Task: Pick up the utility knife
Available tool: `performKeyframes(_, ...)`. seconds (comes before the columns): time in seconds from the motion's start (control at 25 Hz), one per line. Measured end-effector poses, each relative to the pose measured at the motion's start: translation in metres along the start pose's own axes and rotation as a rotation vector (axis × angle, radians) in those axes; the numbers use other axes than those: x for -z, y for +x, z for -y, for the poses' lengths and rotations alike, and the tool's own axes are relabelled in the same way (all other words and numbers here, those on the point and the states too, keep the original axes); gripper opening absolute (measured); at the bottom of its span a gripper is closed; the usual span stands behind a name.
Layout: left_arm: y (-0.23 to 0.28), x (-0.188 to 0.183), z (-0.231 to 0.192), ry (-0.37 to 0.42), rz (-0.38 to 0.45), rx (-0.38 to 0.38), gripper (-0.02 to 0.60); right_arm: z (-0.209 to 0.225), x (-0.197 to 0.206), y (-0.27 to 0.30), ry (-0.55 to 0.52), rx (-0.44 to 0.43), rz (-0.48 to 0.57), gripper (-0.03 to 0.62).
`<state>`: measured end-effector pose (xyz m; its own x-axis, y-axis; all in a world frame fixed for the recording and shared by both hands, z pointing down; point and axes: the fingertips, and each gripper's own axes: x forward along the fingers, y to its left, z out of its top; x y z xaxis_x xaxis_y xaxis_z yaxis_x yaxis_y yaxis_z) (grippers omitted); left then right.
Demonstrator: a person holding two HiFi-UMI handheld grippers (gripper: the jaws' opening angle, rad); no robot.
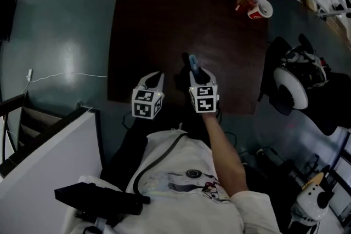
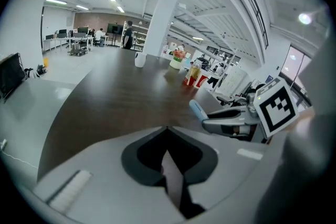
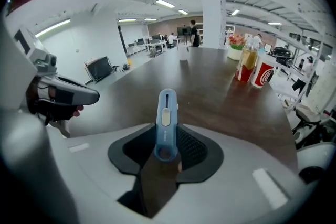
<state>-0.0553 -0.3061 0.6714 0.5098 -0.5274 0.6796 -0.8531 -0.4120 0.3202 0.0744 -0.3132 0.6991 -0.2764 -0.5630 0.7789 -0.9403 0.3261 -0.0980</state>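
Our right hand-held gripper [image 3: 168, 157] is clamped on the utility knife's [image 3: 166, 115] tail, so it looks lifted clear of the surface [image 3: 210, 86]. The left hand-held gripper [image 2: 169, 150] is parked alongside, closed and empty.

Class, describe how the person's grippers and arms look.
The left gripper and right gripper have light grey bodies with dark inner pads. Each carries a white cube with black square markers. A white short sleeve covers the upper right arm.
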Motion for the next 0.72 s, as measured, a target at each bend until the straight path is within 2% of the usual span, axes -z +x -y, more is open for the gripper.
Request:
performKeyframes(0.2,-0.008,-0.035,0.006,0.053,0.090,-0.005,0.000,0.018,-0.030,-0.038,0.038,0.056,0.134,0.129)
performKeyframes(0.52,-0.043,-0.110,0.027,0.150,0.289,0.018,0.000,0.032,-0.086,-0.116,0.040,0.139,0.370,0.129)
performKeyframes(0.72,-0.058,-0.135,0.040,0.185,0.370,0.039,0.000,0.030,-0.111,-0.152,0.023,0.174,0.491,0.129)
